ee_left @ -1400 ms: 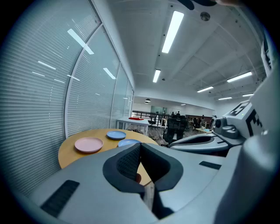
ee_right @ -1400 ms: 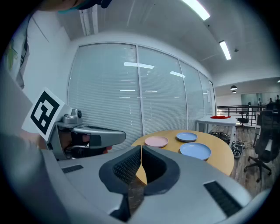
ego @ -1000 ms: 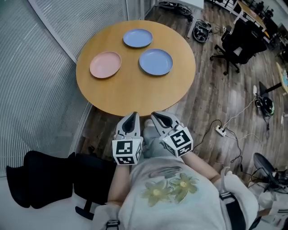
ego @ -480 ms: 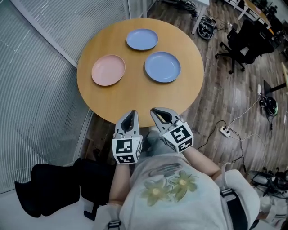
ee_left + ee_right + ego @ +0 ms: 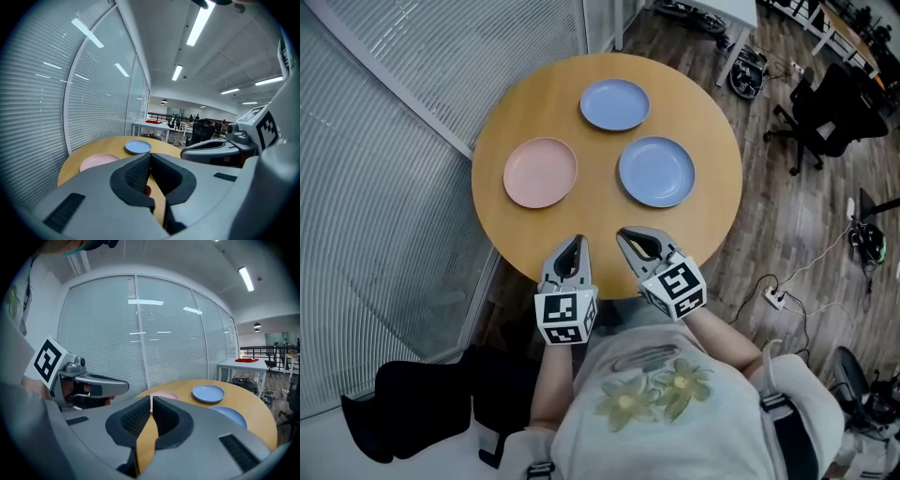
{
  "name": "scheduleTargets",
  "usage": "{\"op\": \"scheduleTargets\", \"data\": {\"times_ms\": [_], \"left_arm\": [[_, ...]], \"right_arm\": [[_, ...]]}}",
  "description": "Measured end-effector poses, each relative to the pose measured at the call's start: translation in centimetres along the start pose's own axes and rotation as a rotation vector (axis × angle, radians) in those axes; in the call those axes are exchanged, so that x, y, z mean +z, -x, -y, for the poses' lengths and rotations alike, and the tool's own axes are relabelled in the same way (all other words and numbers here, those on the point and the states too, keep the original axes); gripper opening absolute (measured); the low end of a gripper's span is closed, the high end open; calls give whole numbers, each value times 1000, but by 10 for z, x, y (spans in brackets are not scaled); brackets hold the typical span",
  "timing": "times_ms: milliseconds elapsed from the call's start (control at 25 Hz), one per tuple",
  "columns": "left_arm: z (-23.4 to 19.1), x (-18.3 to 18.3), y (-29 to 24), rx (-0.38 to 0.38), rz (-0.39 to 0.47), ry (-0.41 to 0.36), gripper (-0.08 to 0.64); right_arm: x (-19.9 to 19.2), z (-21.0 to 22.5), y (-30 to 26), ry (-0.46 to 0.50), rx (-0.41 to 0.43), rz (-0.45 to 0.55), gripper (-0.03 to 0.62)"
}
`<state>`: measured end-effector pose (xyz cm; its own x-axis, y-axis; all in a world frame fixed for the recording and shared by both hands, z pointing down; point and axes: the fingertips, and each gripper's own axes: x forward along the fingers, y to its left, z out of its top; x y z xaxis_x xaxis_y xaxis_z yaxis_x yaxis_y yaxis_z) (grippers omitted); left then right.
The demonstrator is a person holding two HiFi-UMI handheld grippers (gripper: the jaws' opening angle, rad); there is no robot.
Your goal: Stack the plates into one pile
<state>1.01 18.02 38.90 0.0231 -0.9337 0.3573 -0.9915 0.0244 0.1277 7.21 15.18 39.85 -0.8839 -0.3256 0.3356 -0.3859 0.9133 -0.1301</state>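
Observation:
Three plates lie apart on a round wooden table (image 5: 581, 234): a pink plate (image 5: 541, 172) at the left, a small blue plate (image 5: 614, 103) at the far side and a larger blue plate (image 5: 656, 172) at the right. My left gripper (image 5: 573, 249) and right gripper (image 5: 630, 238) hover side by side over the table's near edge, both shut and empty, well short of the plates. The left gripper view shows the pink plate (image 5: 98, 162) and small blue plate (image 5: 138, 147). The right gripper view shows the pink plate (image 5: 164, 395), small blue plate (image 5: 208, 393) and larger blue plate (image 5: 230, 416).
A glass wall with blinds (image 5: 412, 141) curves round the table's left. Black office chairs (image 5: 830, 117) stand on the wood floor at the far right, cables and a power strip (image 5: 776, 298) lie at the right, and a black bag (image 5: 403, 412) sits at the lower left.
The head view has shifted, so the table and plates sit lower and nearer in the picture. Both grippers have come forward to the table's near edge, still shut.

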Motion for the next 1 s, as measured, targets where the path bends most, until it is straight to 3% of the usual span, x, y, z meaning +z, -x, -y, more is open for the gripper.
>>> {"op": "scheduleTargets", "data": {"times_ms": [400, 1000], "left_arm": [[-54, 27, -92, 9, -13, -8, 14], [-113, 63, -227, -138, -118, -21, 14]], "right_arm": [[14, 66, -82, 1, 6, -25, 43], [36, 186, -146, -121, -265, -33, 44]]}}
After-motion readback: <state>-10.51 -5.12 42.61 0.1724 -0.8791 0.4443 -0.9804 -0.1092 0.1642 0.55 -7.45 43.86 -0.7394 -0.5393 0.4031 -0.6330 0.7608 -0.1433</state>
